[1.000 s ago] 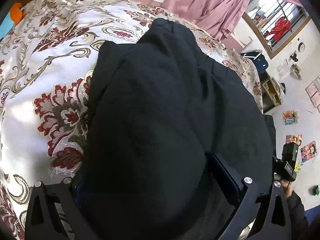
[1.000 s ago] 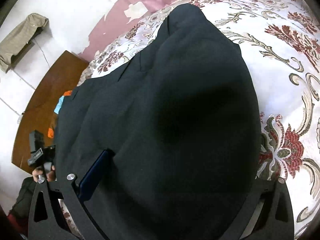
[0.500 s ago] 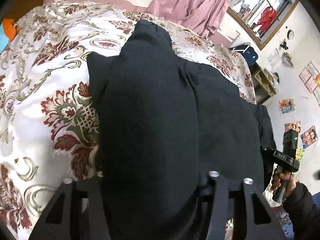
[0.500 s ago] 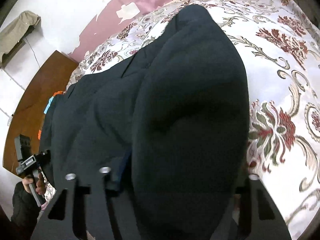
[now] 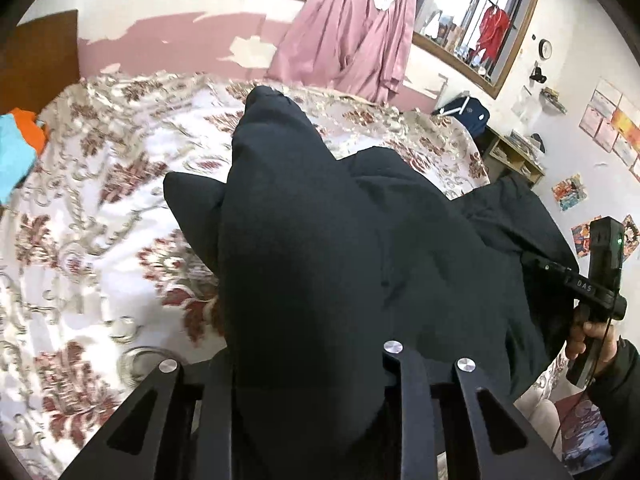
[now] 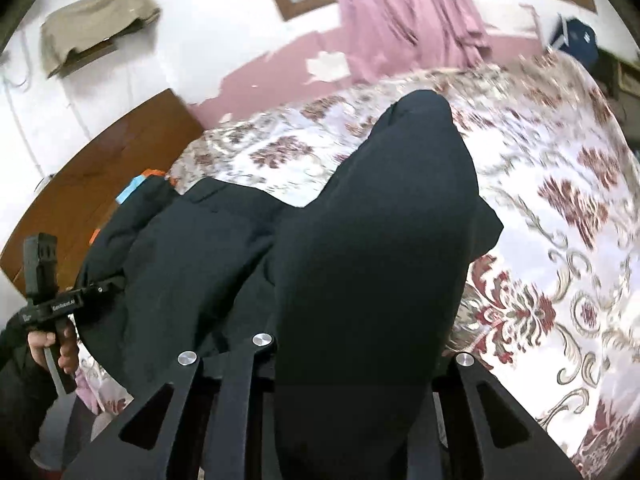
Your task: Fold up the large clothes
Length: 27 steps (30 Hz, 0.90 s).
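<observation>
A large black garment [image 5: 320,264] lies on a bed with a floral cover [image 5: 80,240]. My left gripper [image 5: 308,364] is shut on a fold of the black garment and holds it lifted, so the cloth drapes over the fingers and hides the tips. My right gripper [image 6: 352,360] is shut on another fold of the same garment [image 6: 360,260], also lifted above the cover [image 6: 560,280]. The right gripper shows at the right edge of the left wrist view [image 5: 600,280]; the left gripper shows at the left edge of the right wrist view [image 6: 48,296].
A blue and orange cloth [image 5: 16,148] lies at the bed's left end by a wooden headboard [image 6: 92,200]. Pink curtains [image 5: 352,40] and a window stand behind the bed. A shelf unit [image 5: 512,156] stands at the far right.
Both grippers closed on the garment and rose, lifting its near edge. More of the room's walls and window has come into view.
</observation>
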Motion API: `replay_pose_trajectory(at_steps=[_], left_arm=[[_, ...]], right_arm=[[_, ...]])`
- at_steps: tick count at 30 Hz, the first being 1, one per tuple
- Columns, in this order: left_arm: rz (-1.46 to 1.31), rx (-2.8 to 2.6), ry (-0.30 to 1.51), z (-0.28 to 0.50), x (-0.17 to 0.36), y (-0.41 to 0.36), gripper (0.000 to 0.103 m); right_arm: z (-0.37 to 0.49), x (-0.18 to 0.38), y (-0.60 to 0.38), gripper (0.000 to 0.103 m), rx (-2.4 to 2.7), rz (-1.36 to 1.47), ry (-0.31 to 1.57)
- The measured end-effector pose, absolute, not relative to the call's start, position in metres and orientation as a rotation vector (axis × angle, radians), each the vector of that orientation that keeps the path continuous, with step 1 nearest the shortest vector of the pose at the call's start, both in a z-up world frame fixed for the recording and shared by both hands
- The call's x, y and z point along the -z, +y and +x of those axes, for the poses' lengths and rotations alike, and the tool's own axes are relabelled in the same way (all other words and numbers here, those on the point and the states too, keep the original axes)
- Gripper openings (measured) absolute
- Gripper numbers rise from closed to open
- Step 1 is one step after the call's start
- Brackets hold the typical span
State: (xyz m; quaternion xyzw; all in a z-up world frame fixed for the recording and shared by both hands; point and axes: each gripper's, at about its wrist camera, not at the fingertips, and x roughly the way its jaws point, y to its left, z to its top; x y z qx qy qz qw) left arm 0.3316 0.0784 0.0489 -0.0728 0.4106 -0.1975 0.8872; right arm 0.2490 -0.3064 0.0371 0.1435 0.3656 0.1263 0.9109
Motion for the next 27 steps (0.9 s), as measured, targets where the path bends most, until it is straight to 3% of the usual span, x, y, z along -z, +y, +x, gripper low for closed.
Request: replay_pose_trajectory(at_steps=[9,22,24,27], left_arm=[[-0.162,0.315,0.843,0.314,-0.064,0.140,0.026],[-0.294,0.266,0.892,0.356,0.013,0.170,0.027],[-0.309,0.254,0.901,0.355,0.020,0.172,0.034],[-0.312,0.224,0.935,0.355,0.027,0.176,0.053]], right_arm=[[0.258,-0.063,-0.249,0.018,-0.365,0.272,0.712],[0.308,-0.019,-0.231,0.019,-0.267,0.288,0.793],[0.315,-0.006,-0.231,0.023,-0.234,0.307,0.826],[0.326,0.020,-0.242,0.034,-0.167,0.371,0.892]])
